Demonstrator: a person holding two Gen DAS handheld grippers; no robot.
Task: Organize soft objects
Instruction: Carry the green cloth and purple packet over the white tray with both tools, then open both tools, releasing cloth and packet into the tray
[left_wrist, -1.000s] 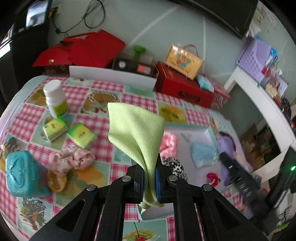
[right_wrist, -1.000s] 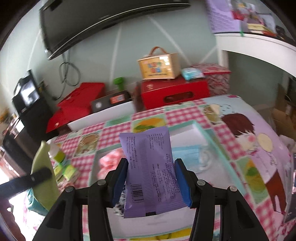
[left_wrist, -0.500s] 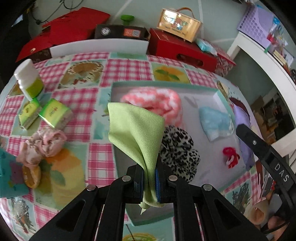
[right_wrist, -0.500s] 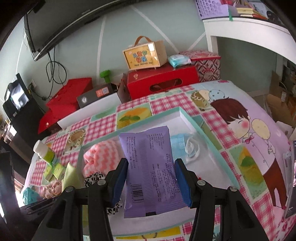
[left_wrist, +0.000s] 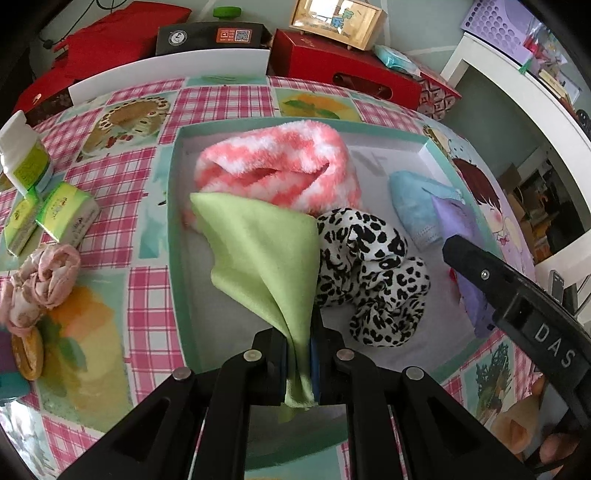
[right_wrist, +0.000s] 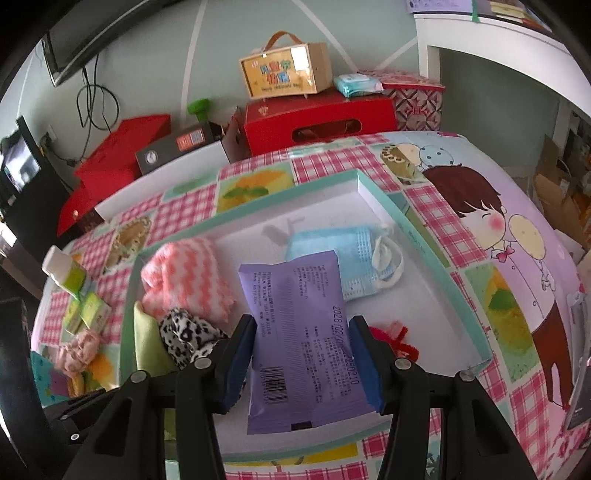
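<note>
Looking down the left gripper (left_wrist: 298, 363) first: it's tilted steeply down over the tray (left_wrist: 173, 229), jaws pinching the bottom corner of a green cloth (left_wrist: 266, 254) that fans out above them. The tray sits on the checkered desk (left_wrist: 221, 99) and holds one pink-and-white fuzzy sock (left_wrist: 280, 166), one leopard-print scrunchie (left_wrist: 373, 273) and one blue face mask (left_wrist: 413, 210). The cloth's top edge overlaps the sock, and the scrunchie sits just beside it. Left of the tray, on the desk: one white bottle (left_wrist: 22, 155), two green boxes (left_wrist: 66, 218) and one pale pink scrunchie (left_wrist: 40, 280). The other gripper pokes in from the right with its purple pack.

Right wrist view: the right gripper (right_wrist: 301, 363) also points down into the tray (right_wrist: 424, 236), jaws clamped on the sides of one purple wipes pack (right_wrist: 299, 332), held upright above the tray floor. Behind it lies the mask (right_wrist: 332, 251), the sock (right_wrist: 184, 277) to the left, and something small and red (right_wrist: 395, 336) by the right finger.
</note>
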